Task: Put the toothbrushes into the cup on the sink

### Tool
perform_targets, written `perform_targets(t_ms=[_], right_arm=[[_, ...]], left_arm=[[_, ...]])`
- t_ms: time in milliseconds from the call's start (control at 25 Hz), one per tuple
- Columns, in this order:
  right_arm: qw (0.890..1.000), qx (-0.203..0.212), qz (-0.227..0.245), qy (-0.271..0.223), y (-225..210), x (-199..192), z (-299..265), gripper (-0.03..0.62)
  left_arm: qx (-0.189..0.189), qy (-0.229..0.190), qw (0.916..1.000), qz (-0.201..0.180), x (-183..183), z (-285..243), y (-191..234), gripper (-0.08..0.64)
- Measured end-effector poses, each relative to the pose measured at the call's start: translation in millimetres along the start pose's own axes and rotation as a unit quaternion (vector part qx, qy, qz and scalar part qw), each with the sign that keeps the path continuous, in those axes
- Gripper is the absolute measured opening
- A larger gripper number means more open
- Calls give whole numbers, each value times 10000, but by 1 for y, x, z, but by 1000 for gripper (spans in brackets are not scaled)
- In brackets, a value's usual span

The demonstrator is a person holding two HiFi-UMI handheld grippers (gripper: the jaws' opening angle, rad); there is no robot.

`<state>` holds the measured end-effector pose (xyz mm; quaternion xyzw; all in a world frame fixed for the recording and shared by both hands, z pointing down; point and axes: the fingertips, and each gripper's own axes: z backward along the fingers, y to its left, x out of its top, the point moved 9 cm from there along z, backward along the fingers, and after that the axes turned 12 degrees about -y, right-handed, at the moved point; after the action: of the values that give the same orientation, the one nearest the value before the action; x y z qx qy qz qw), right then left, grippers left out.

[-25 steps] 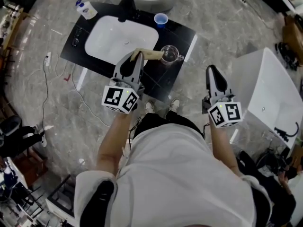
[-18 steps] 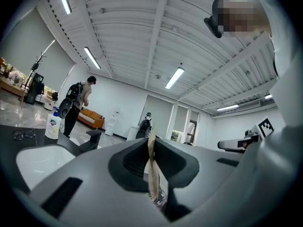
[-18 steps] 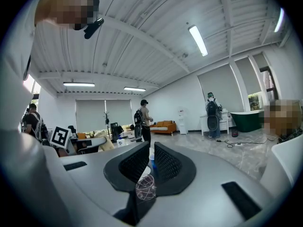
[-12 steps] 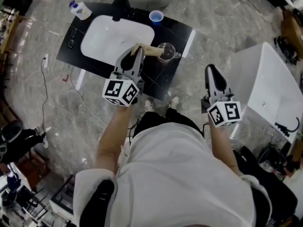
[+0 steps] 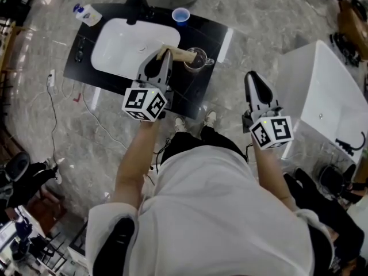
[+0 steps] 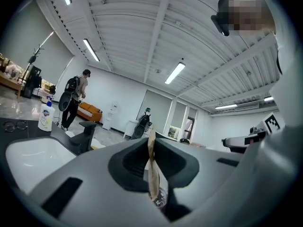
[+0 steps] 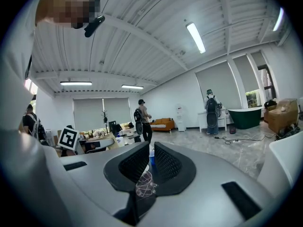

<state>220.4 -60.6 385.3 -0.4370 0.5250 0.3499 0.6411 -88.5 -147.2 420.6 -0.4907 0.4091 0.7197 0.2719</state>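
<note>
One toothbrush (image 5: 179,54), tan-handled, is pinched in the jaws of the left gripper (image 5: 164,50), just left of centre near the top of the head view. Its far end reaches the mouth of the clear glass cup (image 5: 196,59) on the black counter (image 5: 214,32), beside the white sink (image 5: 118,46). It looks to be going in but is not yet released. I cannot tell whether the cup already holds any others. At right of centre, the right gripper (image 5: 252,75) has its jaws narrowly apart with nothing between them.
</note>
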Motion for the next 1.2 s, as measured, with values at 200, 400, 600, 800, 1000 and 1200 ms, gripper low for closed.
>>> perform_targets(t_ms=[200, 400, 600, 800, 1000, 1200], right_arm=[[10000, -60, 23, 5, -2, 1, 0, 55], [10000, -80, 50, 25, -4, 2, -2, 55], [9999, -45, 91, 88, -1, 2, -5, 55], [9999, -26, 109, 117, 0, 1, -9, 55], [9998, -3, 100, 161, 3, -2, -12, 55], [9997, -63, 112, 184, -1, -3, -14, 55]], left_arm=[[20, 118, 9999, 59, -9, -5, 6, 32], [42, 218, 9997, 133, -20, -10, 11, 32], [60, 339, 9991, 235, -36, -14, 15, 32], [162, 350, 9987, 326, -44, -16, 24, 32], [268, 371, 9974, 564, -52, -20, 31, 32], [333, 474, 9951, 798, -63, -23, 35, 32]])
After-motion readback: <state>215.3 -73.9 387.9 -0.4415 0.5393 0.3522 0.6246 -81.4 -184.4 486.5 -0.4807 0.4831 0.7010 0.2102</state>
